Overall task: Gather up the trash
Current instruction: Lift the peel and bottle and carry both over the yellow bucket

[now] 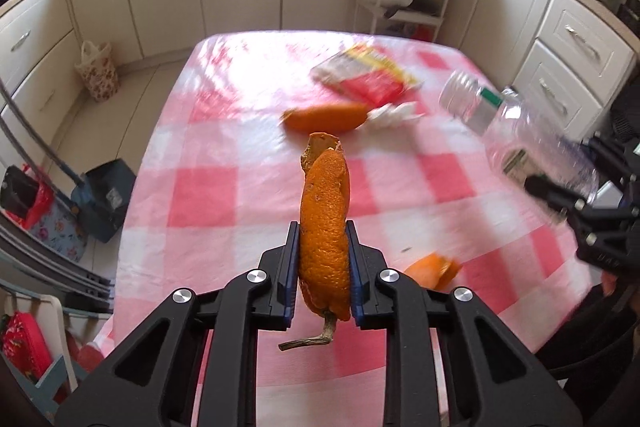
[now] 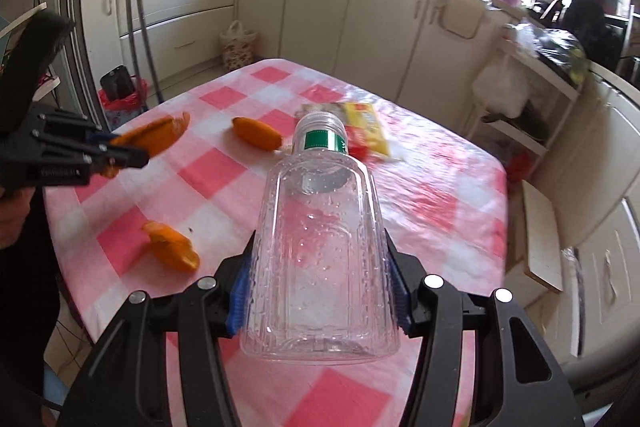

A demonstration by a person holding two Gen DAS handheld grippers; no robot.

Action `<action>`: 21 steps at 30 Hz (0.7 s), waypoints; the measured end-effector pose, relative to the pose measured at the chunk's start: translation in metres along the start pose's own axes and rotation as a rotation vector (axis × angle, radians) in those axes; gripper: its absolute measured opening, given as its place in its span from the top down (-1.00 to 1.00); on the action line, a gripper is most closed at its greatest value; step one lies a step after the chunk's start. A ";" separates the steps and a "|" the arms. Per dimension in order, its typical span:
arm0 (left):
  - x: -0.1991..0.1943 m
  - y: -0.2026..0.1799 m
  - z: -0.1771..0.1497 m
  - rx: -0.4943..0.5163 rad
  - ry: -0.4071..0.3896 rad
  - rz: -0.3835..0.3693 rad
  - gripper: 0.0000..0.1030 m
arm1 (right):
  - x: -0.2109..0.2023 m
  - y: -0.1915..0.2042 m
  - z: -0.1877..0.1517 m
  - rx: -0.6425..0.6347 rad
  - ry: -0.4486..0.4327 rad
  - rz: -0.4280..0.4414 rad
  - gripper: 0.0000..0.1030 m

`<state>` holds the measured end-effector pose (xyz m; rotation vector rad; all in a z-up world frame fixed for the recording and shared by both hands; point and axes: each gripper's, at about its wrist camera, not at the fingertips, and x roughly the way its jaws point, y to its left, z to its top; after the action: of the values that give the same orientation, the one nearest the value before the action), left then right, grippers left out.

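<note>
My left tongs (image 1: 323, 259) clamp an orange peel strip (image 1: 324, 227), my right tongs (image 2: 320, 291) grip the clear plastic bottle (image 2: 320, 251), both lifted; ahead wait two more peels (image 2: 172, 245) (image 2: 258, 134) and, seemingly, a snack wrapper (image 2: 362, 133).

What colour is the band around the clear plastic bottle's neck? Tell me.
Green, on the clear plastic bottle; the right wrist view shows it best.

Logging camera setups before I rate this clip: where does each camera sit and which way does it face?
Left wrist: on the left tongs, looking down over the table; they pinch an orange peel; right tongs show at right.
Right wrist: on the right tongs, clamping a clear bottle; left tongs show at left.
Shared: checked table, peels, bottle.
</note>
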<state>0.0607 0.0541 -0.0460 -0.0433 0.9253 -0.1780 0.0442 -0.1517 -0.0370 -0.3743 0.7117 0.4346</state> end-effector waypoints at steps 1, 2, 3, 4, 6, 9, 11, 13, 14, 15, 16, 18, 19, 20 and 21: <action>-0.002 -0.007 0.003 0.007 -0.009 -0.007 0.61 | -0.003 -0.001 -0.002 0.002 -0.003 -0.007 -0.06; -0.004 -0.014 0.005 0.014 -0.014 -0.015 0.61 | -0.007 -0.004 -0.005 0.006 -0.007 -0.017 -0.06; -0.005 -0.020 0.007 0.020 -0.018 -0.022 0.61 | -0.009 -0.006 -0.007 0.010 -0.010 -0.023 -0.06; -0.006 -0.027 0.009 0.027 -0.023 -0.028 0.61 | -0.011 -0.008 -0.009 0.014 -0.012 -0.029 -0.06; -0.009 -0.043 0.012 0.046 -0.035 -0.041 0.61 | -0.016 -0.014 -0.013 0.027 -0.017 -0.043 -0.06; -0.012 -0.065 0.017 0.072 -0.047 -0.061 0.60 | -0.025 -0.022 -0.021 0.046 -0.024 -0.062 -0.06; -0.013 -0.078 0.018 0.088 -0.051 -0.075 0.60 | -0.029 -0.026 -0.025 0.054 -0.028 -0.076 -0.06; -0.013 -0.092 0.020 0.108 -0.056 -0.085 0.60 | -0.034 -0.031 -0.029 0.061 -0.031 -0.091 -0.06; -0.013 -0.100 0.021 0.119 -0.058 -0.091 0.61 | -0.036 -0.034 -0.033 0.068 -0.031 -0.100 -0.06; -0.013 -0.108 0.022 0.130 -0.060 -0.098 0.60 | -0.038 -0.036 -0.035 0.074 -0.031 -0.106 -0.06; -0.015 -0.114 0.021 0.137 -0.061 -0.102 0.60 | -0.040 -0.039 -0.038 0.084 -0.030 -0.113 -0.06; -0.014 -0.129 0.021 0.155 -0.063 -0.111 0.60 | -0.043 -0.044 -0.043 0.093 -0.028 -0.123 -0.06; -0.013 -0.135 0.021 0.164 -0.063 -0.114 0.60 | -0.045 -0.048 -0.046 0.099 -0.026 -0.133 -0.06; -0.012 -0.142 0.021 0.175 -0.062 -0.120 0.60 | -0.047 -0.052 -0.049 0.104 -0.025 -0.138 -0.06; -0.011 -0.150 0.021 0.186 -0.060 -0.125 0.60 | -0.049 -0.056 -0.051 0.112 -0.024 -0.145 -0.06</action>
<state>0.0503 -0.0923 -0.0075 0.0653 0.8433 -0.3765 0.0113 -0.2355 -0.0290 -0.3125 0.6776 0.2603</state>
